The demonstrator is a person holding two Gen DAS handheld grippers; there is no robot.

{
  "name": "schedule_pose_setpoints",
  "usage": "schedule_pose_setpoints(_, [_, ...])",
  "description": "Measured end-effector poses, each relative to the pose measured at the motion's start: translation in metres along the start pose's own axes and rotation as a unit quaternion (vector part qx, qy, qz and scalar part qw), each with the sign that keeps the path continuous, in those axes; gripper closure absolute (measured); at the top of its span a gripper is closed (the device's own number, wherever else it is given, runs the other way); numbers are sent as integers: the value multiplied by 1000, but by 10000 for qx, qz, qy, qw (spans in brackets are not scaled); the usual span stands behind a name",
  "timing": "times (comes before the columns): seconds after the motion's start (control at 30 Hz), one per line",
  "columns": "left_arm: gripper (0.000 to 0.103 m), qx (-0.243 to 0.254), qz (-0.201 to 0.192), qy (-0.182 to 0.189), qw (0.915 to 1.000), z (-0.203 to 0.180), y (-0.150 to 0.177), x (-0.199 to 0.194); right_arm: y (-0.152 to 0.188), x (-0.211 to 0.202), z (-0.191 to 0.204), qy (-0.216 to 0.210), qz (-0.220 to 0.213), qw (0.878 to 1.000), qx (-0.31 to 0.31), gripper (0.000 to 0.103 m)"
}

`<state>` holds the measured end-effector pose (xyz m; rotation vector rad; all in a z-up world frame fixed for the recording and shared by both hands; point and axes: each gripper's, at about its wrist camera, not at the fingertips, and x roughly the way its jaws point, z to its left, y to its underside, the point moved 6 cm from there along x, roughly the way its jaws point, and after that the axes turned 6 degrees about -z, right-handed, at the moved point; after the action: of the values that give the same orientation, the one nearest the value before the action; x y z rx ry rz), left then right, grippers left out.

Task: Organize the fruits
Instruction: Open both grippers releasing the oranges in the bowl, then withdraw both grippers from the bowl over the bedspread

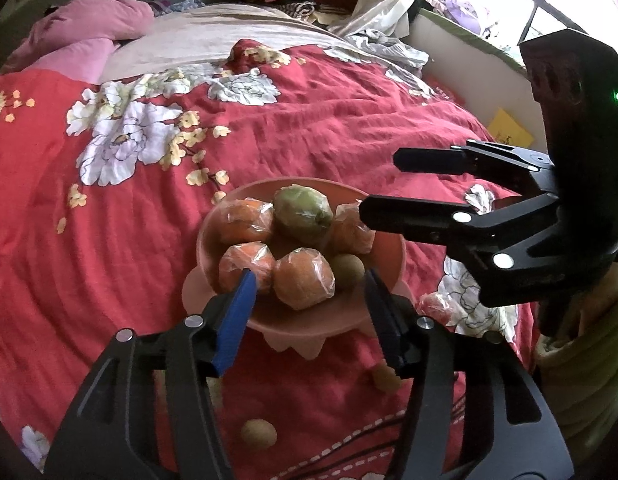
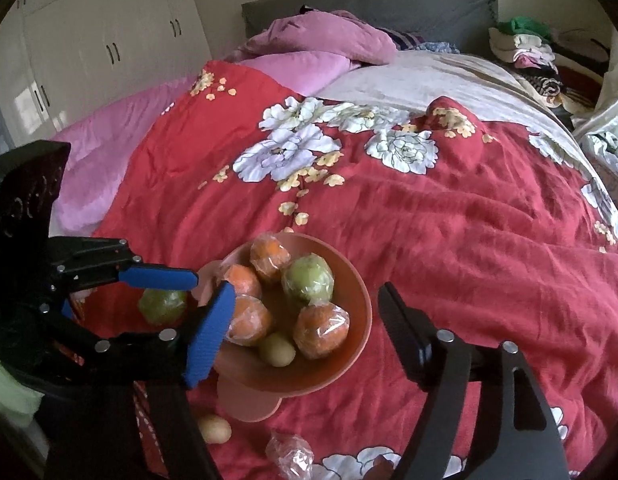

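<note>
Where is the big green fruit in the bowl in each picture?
Left wrist view: the green fruit sits at the far side of the pink bowl, just above the picture's middle.
Right wrist view: the green fruit is in the bowl's upper right part, near the picture's middle.
Shared landmark: the small yellow-green fruit beside the wrapped oranges.

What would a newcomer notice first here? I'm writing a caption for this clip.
A pink bowl piled with plastic-wrapped oranges sits mid-frame on a red floral quilt. Both the left gripper and the right gripper hover open near it, and a few loose fruits lie on the quilt nearby.
</note>
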<state>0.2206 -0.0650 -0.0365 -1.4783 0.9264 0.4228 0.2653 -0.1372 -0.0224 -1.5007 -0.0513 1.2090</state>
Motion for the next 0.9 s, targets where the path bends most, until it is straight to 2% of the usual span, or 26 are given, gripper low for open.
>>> schedule_pose_setpoints(0.1, [50,-16,-16,-36,10000,1,0,-1,0,-1,0,10,-21,10000,0,24])
schedule_pose_setpoints(0.13, [48,-21,-19,-53,10000,2,1,-1,-1,-1,0,25,-28,10000,11,19])
schedule_pose_setpoints(0.4, [39,-134,-75,-168,9997,10,1,-7,-3,-8,3,52,-146,9999,19,12])
schedule_pose_setpoints(0.9, [18,-490,-443,-419,9969,39,5,-39,-7,-23,6,101,-390,9992,49,7])
